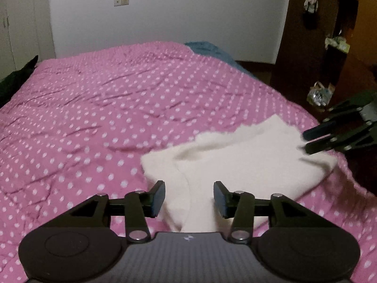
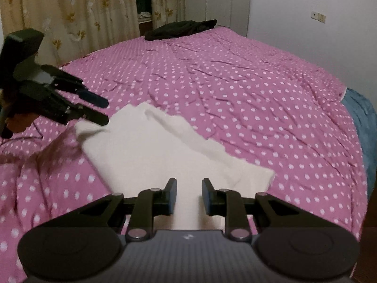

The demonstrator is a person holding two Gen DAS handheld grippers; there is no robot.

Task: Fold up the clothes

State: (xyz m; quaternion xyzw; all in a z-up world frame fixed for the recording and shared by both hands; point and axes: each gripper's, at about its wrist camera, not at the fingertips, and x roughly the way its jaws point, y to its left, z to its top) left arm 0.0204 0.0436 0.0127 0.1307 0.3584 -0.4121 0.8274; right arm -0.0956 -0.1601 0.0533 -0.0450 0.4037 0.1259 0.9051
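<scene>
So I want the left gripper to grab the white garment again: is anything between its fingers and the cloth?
Nothing visible. The left gripper stands open right over the white garment, which lies on the pink dotted bedspread with no other item on it.

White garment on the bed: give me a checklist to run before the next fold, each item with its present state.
1. Left gripper free to grasp: ok, jaws apart over the white garment, nothing pinched.
2. Right gripper gripping the garment: cannot tell; cloth shows in a narrow gap.
3. Garment lying flat: not ok, one layer is ridged and the edges are uneven.
4. Bare bedspread beyond the garment: ok, though wrinkled.
5. Black garment out of the way: ok, at the far edge.
</scene>
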